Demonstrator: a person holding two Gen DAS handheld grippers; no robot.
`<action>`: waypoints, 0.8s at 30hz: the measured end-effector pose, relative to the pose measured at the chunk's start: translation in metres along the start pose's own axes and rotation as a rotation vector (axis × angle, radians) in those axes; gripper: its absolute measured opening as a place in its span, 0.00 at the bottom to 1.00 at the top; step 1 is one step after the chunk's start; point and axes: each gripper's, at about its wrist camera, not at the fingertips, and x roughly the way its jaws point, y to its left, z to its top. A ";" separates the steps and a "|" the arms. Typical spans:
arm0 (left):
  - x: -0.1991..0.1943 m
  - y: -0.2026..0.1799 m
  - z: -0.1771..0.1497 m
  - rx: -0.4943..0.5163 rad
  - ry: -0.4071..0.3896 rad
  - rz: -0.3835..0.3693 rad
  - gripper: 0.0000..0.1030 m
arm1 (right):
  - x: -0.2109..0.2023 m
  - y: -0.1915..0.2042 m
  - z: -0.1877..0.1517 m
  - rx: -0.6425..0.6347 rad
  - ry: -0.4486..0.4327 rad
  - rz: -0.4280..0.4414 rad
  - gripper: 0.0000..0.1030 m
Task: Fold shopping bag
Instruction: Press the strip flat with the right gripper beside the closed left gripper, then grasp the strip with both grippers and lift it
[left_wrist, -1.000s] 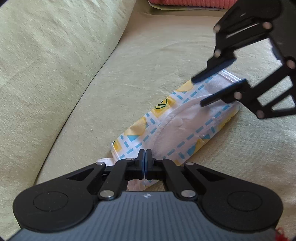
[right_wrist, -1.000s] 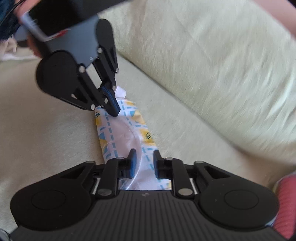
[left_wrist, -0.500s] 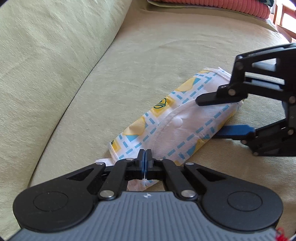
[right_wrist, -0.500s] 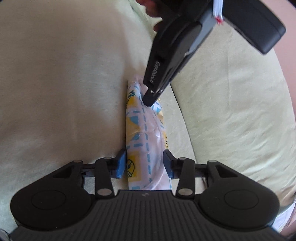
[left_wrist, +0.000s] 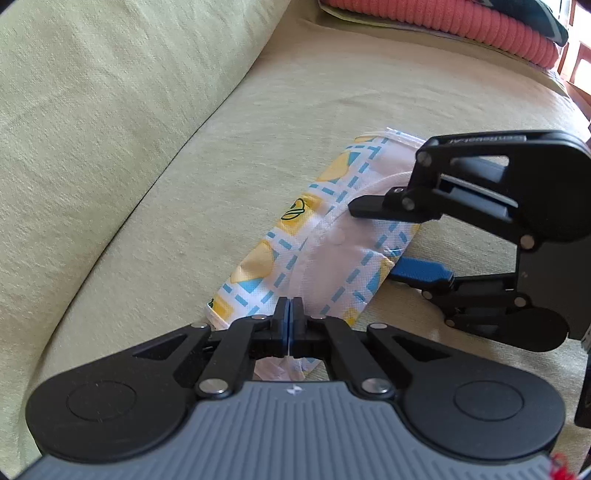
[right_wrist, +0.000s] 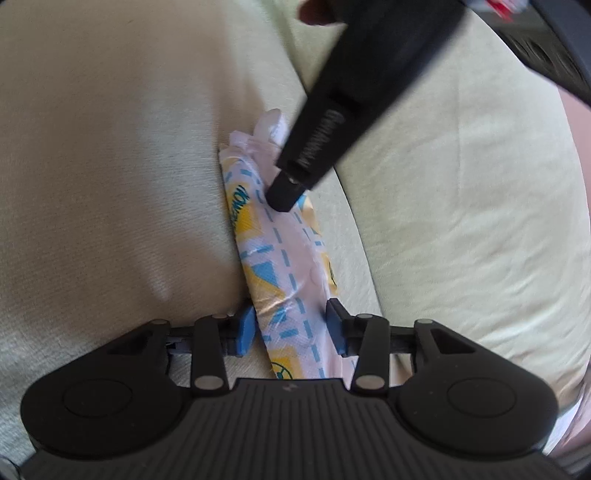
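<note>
**Ana:** Left wrist view first; the left gripper (left_wrist: 290, 317) has its jaws pressed fully together with its tips down on the near end of the shopping bag (left_wrist: 332, 243), and I cannot tell whether any cloth is caught between the pads or they merely pin it. The bag lies folded into a narrow strip on the sofa seat (left_wrist: 258, 129), just beside the back cushion (left_wrist: 92, 92).

**Ben:** And the right gripper (right_wrist: 291, 326)? Its jaws stand partly apart, astride the far end of the strip; one finger is over the cloth, the other low at its edge; neither pad seems to press yet.

**Ana:** So the risk, as I judge it: if they close while skewed, they may nip only the top layer; the fold would then peel open (it looks like a light, springy fabric).

**Ben:** Also the lower finger could dig into the seat cover instead of sliding under; and if the left tips lift early, the whole strip may drag along.

**Ana:** Counts: one bag; two grippers; one white handle loop poking out at the near end; one red ribbed cushion (left_wrist: 443, 22) well apart at the back.
</note>
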 end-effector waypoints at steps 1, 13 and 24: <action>0.000 0.002 0.000 0.000 -0.001 -0.006 0.00 | 0.003 -0.005 0.002 0.008 0.008 0.020 0.38; -0.018 0.044 -0.019 -0.081 -0.128 -0.076 0.09 | 0.037 -0.056 -0.011 0.049 -0.117 0.198 0.36; -0.112 -0.047 -0.060 0.254 -0.157 0.000 0.42 | -0.025 -0.104 -0.003 0.195 -0.027 0.503 0.34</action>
